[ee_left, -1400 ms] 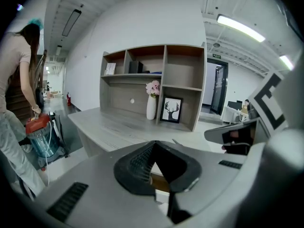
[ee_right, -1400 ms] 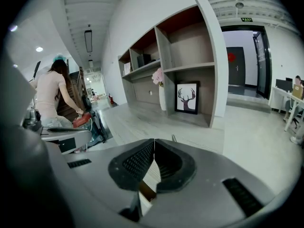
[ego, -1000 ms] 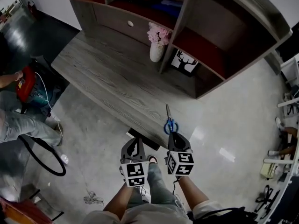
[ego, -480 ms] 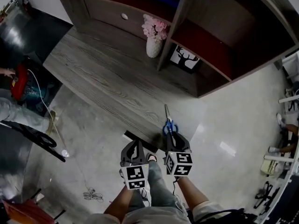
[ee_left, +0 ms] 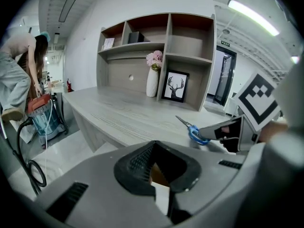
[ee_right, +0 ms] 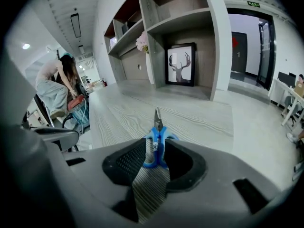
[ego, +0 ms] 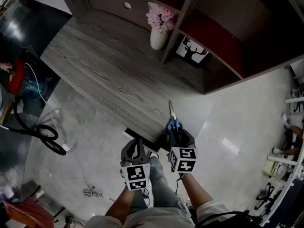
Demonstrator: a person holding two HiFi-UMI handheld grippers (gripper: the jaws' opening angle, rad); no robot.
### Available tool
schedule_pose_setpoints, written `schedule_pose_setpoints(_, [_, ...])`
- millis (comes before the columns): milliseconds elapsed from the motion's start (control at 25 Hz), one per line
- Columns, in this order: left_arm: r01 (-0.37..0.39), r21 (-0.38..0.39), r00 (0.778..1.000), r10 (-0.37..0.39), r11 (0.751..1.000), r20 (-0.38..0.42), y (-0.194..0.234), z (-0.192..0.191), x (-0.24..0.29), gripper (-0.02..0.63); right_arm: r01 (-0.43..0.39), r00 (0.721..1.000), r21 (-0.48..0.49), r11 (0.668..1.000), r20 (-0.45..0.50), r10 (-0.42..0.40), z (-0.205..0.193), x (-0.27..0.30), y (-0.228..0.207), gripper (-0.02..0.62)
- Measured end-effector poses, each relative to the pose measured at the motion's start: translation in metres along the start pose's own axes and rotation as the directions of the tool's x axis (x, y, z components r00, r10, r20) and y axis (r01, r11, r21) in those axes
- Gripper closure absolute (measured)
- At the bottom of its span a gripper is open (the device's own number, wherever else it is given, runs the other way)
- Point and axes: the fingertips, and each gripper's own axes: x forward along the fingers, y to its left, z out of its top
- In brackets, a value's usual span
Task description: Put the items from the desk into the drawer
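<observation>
The right hand-held gripper (ee_right: 154,146) has just been opening its jaws, and now they stand wide apart. It has also come lower and closer than it was a second ago. The blue handles of the scissors (ee_right: 156,136) now sit in the gap between the two jaws. The pads do not press on the handles yet, so it holds nothing.

I think this means the pick-up is about to start. The jaws are in place around the handles. They still need to squeeze shut before the scissors can be lifted and taken to the drawer. So the task is only at its start.

The scissors lie flat on the counter (ego: 109,75), right in front of the right hand-held gripper and close to the counter's near edge. The blades are shut. Their long line runs straight ahead, the same way the right hand-held gripper points. The handles are at its near end and the sharp tip points away from it, toward the shelf (ee_right: 190,20) at the back.

The left hand-held gripper (ee_left: 155,146) hangs beside the right one, out past the counter's edge. Its jaws are together and it has nothing in them
</observation>
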Motion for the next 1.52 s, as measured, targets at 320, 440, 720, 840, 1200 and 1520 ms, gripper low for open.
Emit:
schedule_pose_setpoints(320, [-0.009, -0.005, 1.000, 0.009, 1.000, -0.015, 0.005, -0.008, 0.002, 0.609, 0.036, 0.998, -0.057, 0.998, -0.053, -0.039, -0.006, 0.010, -0.004, 0.489])
schedule_pose_setpoints(440, [-0.015, -0.010, 1.000, 0.015, 1.000, -0.017, 0.008, -0.010, 0.003, 0.609, 0.045, 0.997, -0.074, 0.996, -0.062, -0.050, -0.005, 0.012, -0.003, 0.500])
schedule_pose_setpoints(720, [-0.022, -0.018, 1.000, 0.021, 1.000, -0.016, 0.011, -0.012, 0.004, 0.609, 0.058, 0.997, -0.088, 0.994, -0.049, -0.063, -0.005, 0.013, -0.002, 0.514])
schedule_pose_setpoints(840, [-0.023, -0.023, 1.000, 0.022, 0.999, -0.016, 0.012, -0.014, 0.002, 0.609, 0.059, 0.997, -0.088, 0.994, -0.048, -0.063, -0.006, 0.013, -0.001, 0.517])
schedule_pose_setpoints(1200, [-0.034, -0.027, 0.999, 0.034, 0.999, -0.018, 0.015, -0.019, -0.008, 0.610, 0.071, 0.997, -0.034, 0.997, -0.029, -0.072, -0.007, 0.008, -0.002, 0.520])
schedule_pose_setpoints(1520, [-0.041, -0.032, 0.999, 0.041, 0.999, 0.001, 0.019, -0.018, -0.023, 0.609, 0.053, 0.999, -0.039, 0.998, 0.004, -0.053, 0.000, -0.006, 0.013, 0.520])
